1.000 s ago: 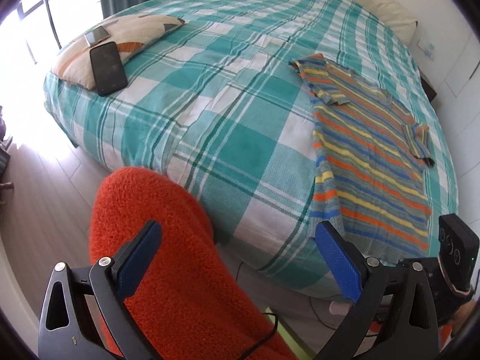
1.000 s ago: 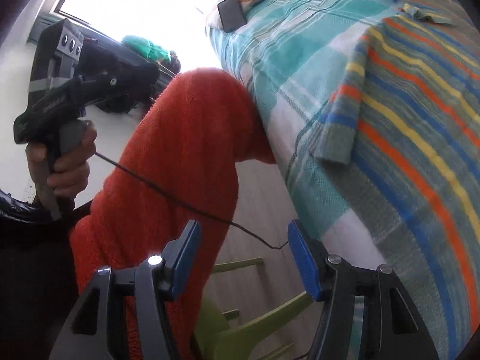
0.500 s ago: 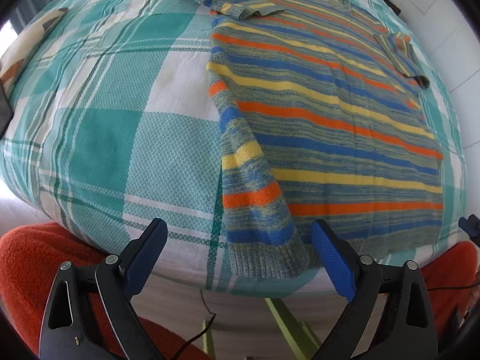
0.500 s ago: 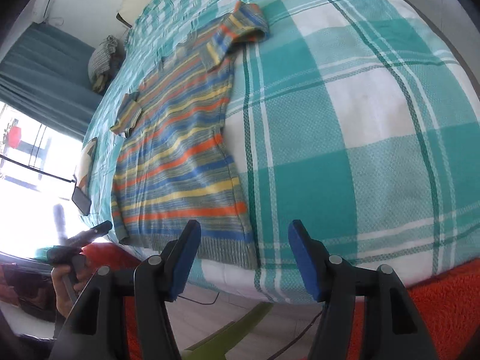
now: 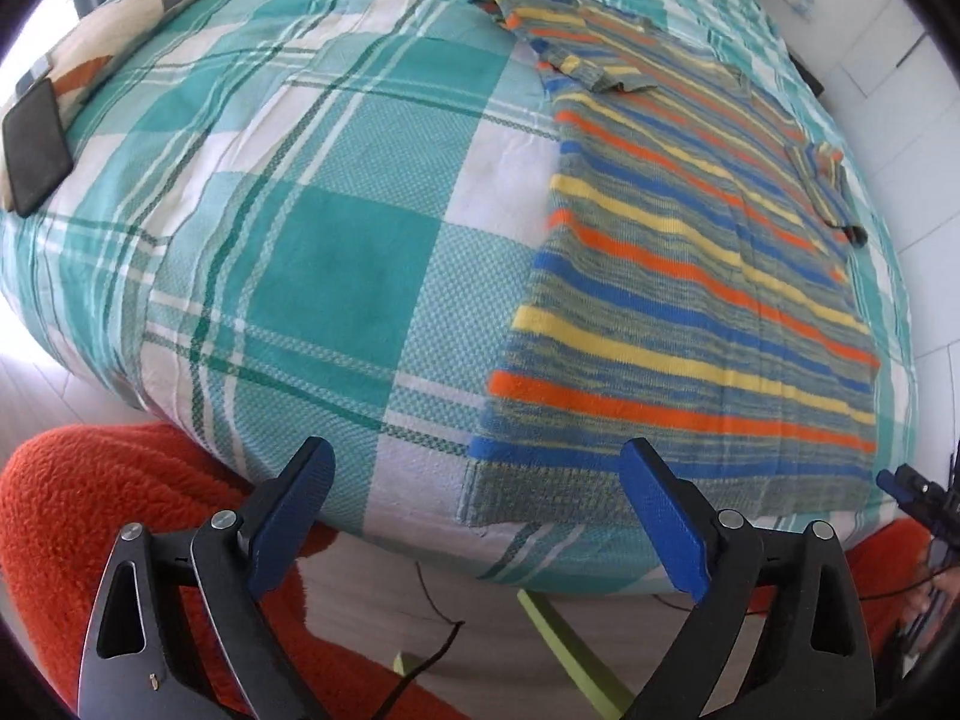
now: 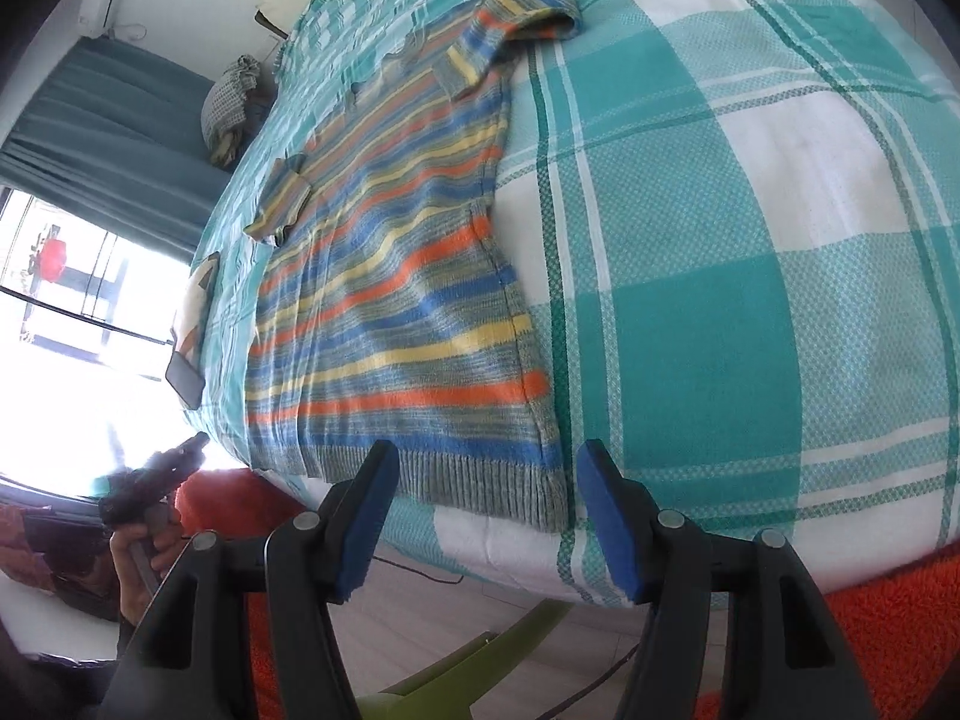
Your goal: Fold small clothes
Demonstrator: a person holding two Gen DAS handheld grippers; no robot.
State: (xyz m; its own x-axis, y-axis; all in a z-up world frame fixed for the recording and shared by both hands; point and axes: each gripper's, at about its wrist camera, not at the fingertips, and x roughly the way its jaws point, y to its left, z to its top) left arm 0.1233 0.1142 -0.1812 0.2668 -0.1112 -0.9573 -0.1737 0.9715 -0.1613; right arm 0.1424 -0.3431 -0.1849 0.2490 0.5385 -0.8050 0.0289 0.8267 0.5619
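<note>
A small striped knit sweater [image 5: 690, 276] in blue, orange, yellow and grey lies flat on the teal plaid bed [image 5: 336, 276], its ribbed hem at the near edge. It also shows in the right wrist view [image 6: 396, 300]. My left gripper [image 5: 480, 516] is open and empty, just short of the hem's left corner. My right gripper [image 6: 486, 510] is open and empty, its jaws either side of the hem's right corner [image 6: 540, 498], close above it.
A black phone [image 5: 36, 150] lies on a patterned pillow [image 5: 114, 42] at the bed's far left. A green chair frame [image 5: 564, 642] and a cable lie on the floor below the bed edge. Orange fleece legs [image 5: 90, 540] flank the grippers. A window [image 6: 66, 276] is at left.
Both grippers swung from the floor and orange fleece toward the bed, and now sit near the sweater's hem corners. Both stayed open.
</note>
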